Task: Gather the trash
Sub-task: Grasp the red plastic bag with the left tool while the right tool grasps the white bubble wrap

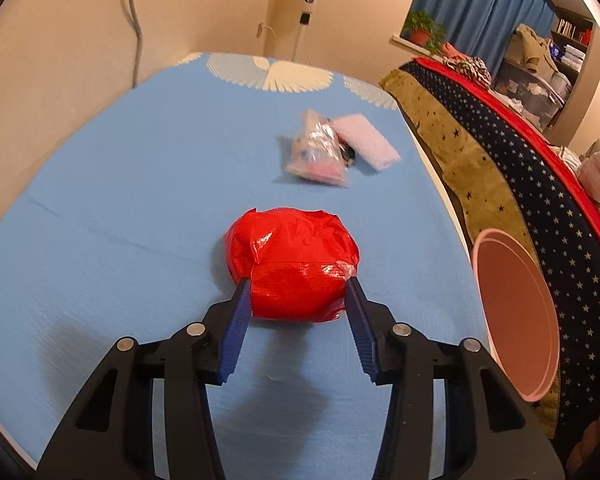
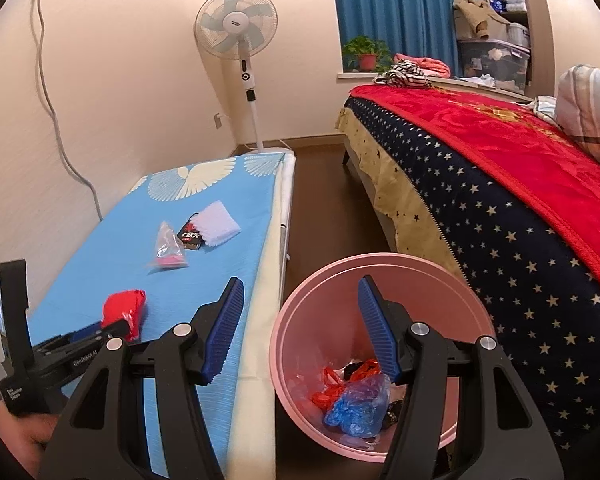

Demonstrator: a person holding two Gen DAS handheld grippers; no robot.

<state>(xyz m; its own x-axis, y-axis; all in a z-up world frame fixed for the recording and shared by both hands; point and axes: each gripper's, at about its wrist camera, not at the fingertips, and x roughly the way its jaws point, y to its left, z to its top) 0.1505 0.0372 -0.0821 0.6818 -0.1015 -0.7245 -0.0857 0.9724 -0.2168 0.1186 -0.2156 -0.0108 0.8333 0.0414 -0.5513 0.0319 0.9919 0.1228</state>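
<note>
Squeezing the red bundle (image 1: pixel 294 264) from both sides, the left gripper (image 1: pixel 296 286) has its ribbed blue pads against the crinkled plastic, jaws half closed on it; the bundle sits on the near part of the blue worktop (image 1: pixel 120 200). The film is glossy and slack, wrapped and taped into a soft lump, so the pads may only pinch the skin and let it slide out on the lift, or tear it. The pink bin (image 2: pixel 384 280) stands on the floor to the right, past the worktop's edge, a smooth round plastic tub already holding crumpled red and blue bags; a drop on the way would land on the floor between them. The right gripper (image 2: pixel 300 292) hangs over the bin, jaws apart and empty. Farther off lie a clear bag (image 1: pixel 320 152), a black packet (image 2: pixel 190 234) and a fuzzy white cloth (image 1: pixel 366 140), close together.
</note>
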